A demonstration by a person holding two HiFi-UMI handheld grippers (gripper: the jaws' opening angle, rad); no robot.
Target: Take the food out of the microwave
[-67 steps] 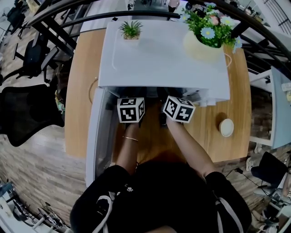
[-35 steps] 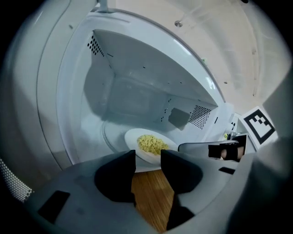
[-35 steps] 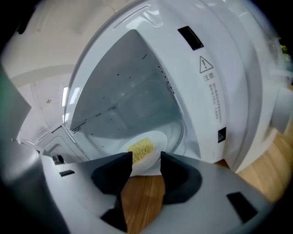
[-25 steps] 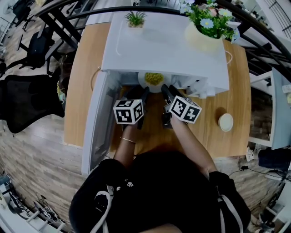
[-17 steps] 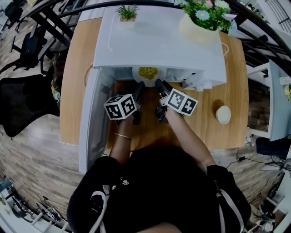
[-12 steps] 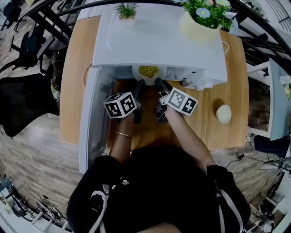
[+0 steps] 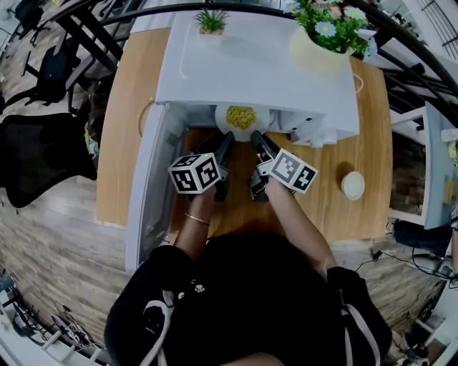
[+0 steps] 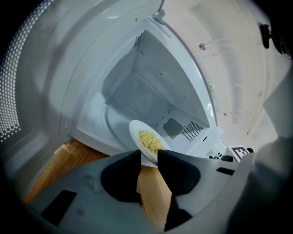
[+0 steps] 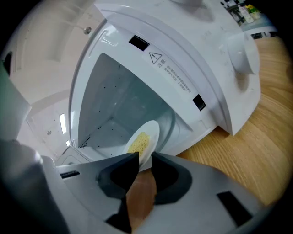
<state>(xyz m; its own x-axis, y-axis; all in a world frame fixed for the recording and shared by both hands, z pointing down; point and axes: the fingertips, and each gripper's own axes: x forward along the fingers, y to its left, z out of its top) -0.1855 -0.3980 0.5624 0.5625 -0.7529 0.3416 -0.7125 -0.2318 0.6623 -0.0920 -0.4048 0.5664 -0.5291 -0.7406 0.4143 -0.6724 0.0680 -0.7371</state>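
Forearms: two bare forearms [image 7: 195, 230] reach forward from a black top, behind the jaws, each hand round a gripper.
Marker cubes: a black-and-white cube [image 7: 195, 173] sits on each gripper, just behind its jaws.
Surface: the wooden surface [image 7: 322, 211] lies under both pairs of jaws and shows through the gap between them.
Left gripper: the left gripper [image 8: 149, 156] has just been closing its jaws. The near rim of the plate [image 8: 135, 131] stands between them and meets both, so they are grasping it.
Right gripper: the right gripper [image 9: 145, 157] has its jaws clenched on the same rim, just beside the left gripper's hold.
Plate: white and round, pinched at its near edge by both pairs of jaws. The rest reaches out ahead of them, at the mouth of the microwave [image 7: 250, 64] and above the surface.
Food: a yellow heap of food [image 7: 241, 116] lies in the middle of the plate, just ahead of the jaw tips and between the two grippers.
Microwave: white and straight ahead of the jaws. Its cavity stands open beyond the plate, with vent holes in the side wall.
Door: the door [image 7: 150, 193] is swung wide open to the left of the left jaws, with a dotted mesh on its window.
Dial: a round white dial [image 9: 242, 59] sits on the control panel, to the right of the right jaws.
Cup: a small round white cup [image 7: 353, 185] stands on the surface, well off to the right of the right jaws.
On top: a cream flower pot [image 7: 318, 57] stands far beyond the right jaws, and a small green plant [image 7: 211, 21] far beyond the left.
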